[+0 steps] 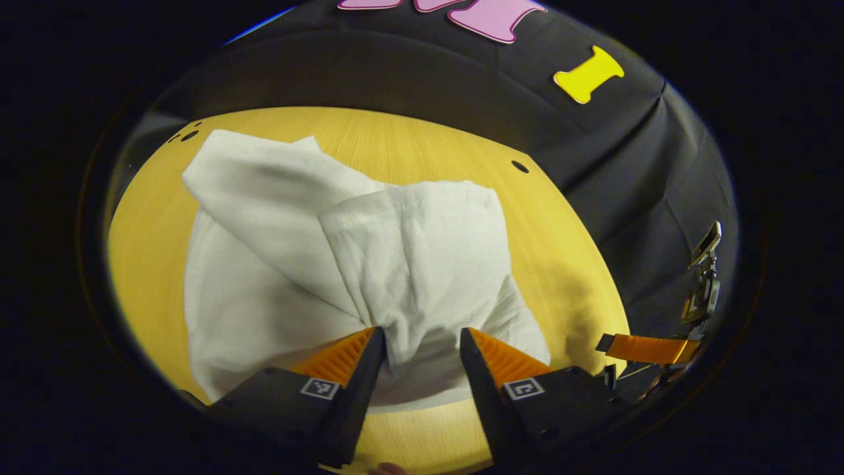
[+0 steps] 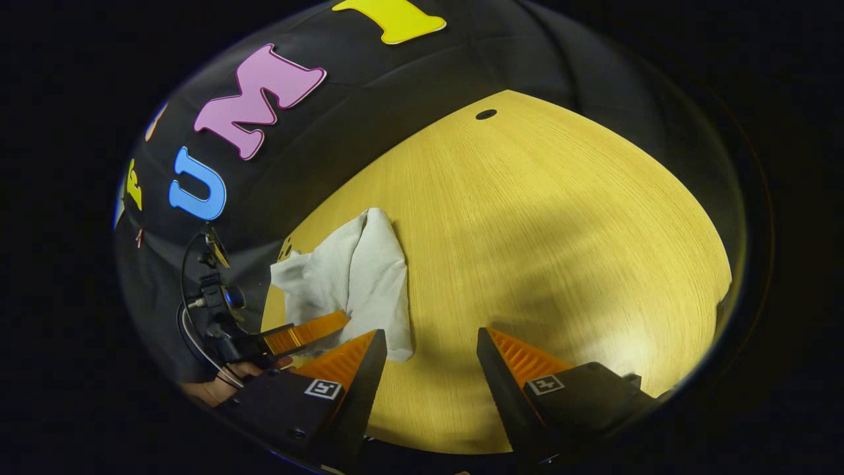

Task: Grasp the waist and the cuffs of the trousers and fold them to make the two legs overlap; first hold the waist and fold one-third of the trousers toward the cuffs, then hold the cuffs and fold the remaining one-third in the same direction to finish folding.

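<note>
Between my left gripper's fingers, at the bottom centre of the left gripper view, a bunched fold of the white trousers sits in the gap; the fingers stand partly apart, and I cannot tell whether both actually press the cloth. From there the trousers spread upward and to the left across the yellow wooden counter, lying in loose overlapping layers with one end reaching the upper left of the frame. At the lower right edge of that view I see the other gripper's finger, held apart from the cloth. In the right gripper view, my right gripper has its fingers spread wide with nothing between them, only bare counter beyond. The trousers lie left of centre there, crumpled, their lower edge just beside the left-hand finger. Farther left, near the frame's lower left, a hand holds the left gripper against the cloth.
</note>
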`<state>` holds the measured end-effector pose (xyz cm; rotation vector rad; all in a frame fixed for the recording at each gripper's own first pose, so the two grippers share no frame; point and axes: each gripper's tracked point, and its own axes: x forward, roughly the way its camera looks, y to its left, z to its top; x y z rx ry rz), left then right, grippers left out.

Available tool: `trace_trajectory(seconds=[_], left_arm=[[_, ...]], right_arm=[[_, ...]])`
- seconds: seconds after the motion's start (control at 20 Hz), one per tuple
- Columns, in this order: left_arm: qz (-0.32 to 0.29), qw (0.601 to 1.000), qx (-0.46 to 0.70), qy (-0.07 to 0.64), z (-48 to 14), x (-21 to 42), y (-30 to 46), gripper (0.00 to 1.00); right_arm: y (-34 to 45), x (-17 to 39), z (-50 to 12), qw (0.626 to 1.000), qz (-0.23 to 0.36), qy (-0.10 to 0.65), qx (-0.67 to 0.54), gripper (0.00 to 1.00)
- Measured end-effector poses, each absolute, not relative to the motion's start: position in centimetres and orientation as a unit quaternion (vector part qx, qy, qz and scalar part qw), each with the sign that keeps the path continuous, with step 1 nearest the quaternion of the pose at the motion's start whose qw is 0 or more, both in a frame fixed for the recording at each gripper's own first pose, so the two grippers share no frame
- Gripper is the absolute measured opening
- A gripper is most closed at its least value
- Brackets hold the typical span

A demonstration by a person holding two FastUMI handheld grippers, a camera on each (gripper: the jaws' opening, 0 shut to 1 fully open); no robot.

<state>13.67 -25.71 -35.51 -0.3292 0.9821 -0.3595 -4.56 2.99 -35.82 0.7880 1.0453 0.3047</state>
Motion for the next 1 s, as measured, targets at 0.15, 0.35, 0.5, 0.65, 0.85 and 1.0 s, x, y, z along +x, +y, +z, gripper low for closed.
trace_trajectory(seconds=[0.15,0.35,0.5,0.65,0.85,1.0], left_arm=[[-0.189,0.87,-0.136,0.434,-33.1,13.7,-25.8,0.95],[-0.211,0.886,-0.125,0.394,-29.2,13.4,-25.0,0.96],[-0.205,0.895,-0.134,0.373,-26.9,13.0,-22.6,0.96],[-0.185,0.905,-0.144,0.354,-25.3,12.8,-18.9,0.96],[-0.151,0.914,-0.166,0.338,-24.1,11.1,-14.0,0.91],[-0.134,0.918,-0.172,0.333,-23.9,9.3,-11.1,0.96]], right_arm=[[3.4,-4.5,-35.0,0.786,0.14,0.477,0.367,0.86],[4.4,-4.3,-33.5,0.796,0.144,0.457,0.369,0.86],[5.9,-4.0,-32.1,0.803,0.153,0.441,0.371,0.86],[7.9,-3.6,-30.3,0.814,0.175,0.423,0.357,0.86],[10.7,-3.2,-27.5,0.822,0.211,0.396,0.35,0.86],[12.3,-3.5,-26.0,0.816,0.23,0.4,0.349,0.86]])
